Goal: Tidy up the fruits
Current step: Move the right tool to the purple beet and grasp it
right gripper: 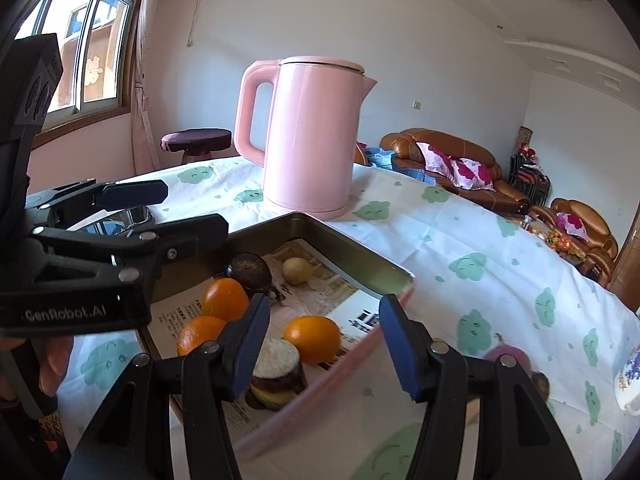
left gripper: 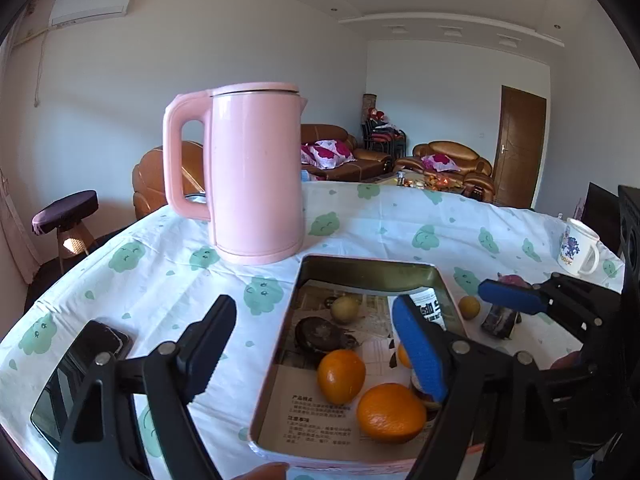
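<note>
- Altogether, three oranges lie in the tin tray (right gripper: 360, 266): orange one (right gripper: 225, 299), orange two (right gripper: 199, 334) and orange three (right gripper: 312, 338). The left wrist view shows two of them whole, (left gripper: 341, 376) and (left gripper: 391, 412).
- With them in the tray are one small yellow-green fruit (right gripper: 297, 270) near the far wall, one dark round fruit (right gripper: 249, 271) beside it, and one cut piece with a pale top and dark skin (right gripper: 276, 372) at the near rim.
- One small yellow fruit (left gripper: 469, 307) sits on the table's cloth (left gripper: 160, 264) just outside the tray's right wall, next to a dark cut piece (left gripper: 499, 320).
- One pink kettle (left gripper: 256, 176) stands at the tray's far left corner; one white mug (left gripper: 578, 250) with a cartoon print stands near the table's right edge; one black phone (left gripper: 80, 372) lies near the left edge.
- Left gripper (left gripper: 316, 344): jaws wide apart with nothing between the pads, one finger over the cloth, the other over the tray's right side above the oranges.
- Right gripper (right gripper: 324, 346): jaws apart and gripping nothing; orange three lies just beyond the gap, and the cut piece is beside the left finger.
- Printed paper lines the tray; its small text is too blurred to read.
- "GenRobot.AI" is printed on the left gripper's body, seen in the right wrist view.
</note>
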Available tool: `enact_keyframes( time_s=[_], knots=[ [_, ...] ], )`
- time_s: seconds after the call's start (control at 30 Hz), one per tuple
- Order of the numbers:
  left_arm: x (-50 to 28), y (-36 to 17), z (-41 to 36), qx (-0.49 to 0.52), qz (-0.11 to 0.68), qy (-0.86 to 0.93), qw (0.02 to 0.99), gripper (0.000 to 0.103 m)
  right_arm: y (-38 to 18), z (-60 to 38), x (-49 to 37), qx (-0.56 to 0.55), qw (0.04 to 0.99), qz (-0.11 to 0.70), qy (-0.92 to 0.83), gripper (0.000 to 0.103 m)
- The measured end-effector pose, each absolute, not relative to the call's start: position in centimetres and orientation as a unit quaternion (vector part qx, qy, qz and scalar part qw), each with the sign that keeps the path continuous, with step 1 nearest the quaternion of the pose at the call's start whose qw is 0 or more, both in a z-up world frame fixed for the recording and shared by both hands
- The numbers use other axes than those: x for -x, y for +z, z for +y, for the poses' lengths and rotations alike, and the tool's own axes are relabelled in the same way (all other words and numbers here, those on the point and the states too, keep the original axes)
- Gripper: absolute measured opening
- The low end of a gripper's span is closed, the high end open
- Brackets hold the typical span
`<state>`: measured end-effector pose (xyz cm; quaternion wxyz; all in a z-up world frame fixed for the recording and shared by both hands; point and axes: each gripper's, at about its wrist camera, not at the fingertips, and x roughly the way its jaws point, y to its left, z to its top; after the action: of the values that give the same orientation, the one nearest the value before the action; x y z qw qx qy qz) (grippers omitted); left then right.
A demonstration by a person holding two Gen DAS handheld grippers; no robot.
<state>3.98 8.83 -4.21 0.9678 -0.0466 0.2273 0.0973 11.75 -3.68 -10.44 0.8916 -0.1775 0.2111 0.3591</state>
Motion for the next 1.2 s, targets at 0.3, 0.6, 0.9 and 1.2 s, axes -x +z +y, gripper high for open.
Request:
enact_keyframes(
  time_s=[0.3,0.6,0.9,1.2],
  knots=[
    [-4.8,-3.9,4.0,0.021,0.222,0.049,0.974,0.095,-8.9,-13.9,-14.0,0.142,0.928,0.227,0.261,0.059],
    [-6.8,-4.0,1.6,0.001,0.23,0.038,0.972,0.096,-9.7,-15.1,-17.5,0.109,0.926,0.267,0.243,0.059],
    [-8.1,-4.1,1.0,0.001,0.235,0.032,0.971,0.096,-11.7,-13.0,-21.4,0.092,0.908,0.33,0.243,0.059],
    [-8.3,-4.2,-0.3,-0.01,0.239,0.02,0.971,0.096,-12.5,-13.7,-21.9,0.076,0.907,0.347,0.228,0.051]
  ],
)
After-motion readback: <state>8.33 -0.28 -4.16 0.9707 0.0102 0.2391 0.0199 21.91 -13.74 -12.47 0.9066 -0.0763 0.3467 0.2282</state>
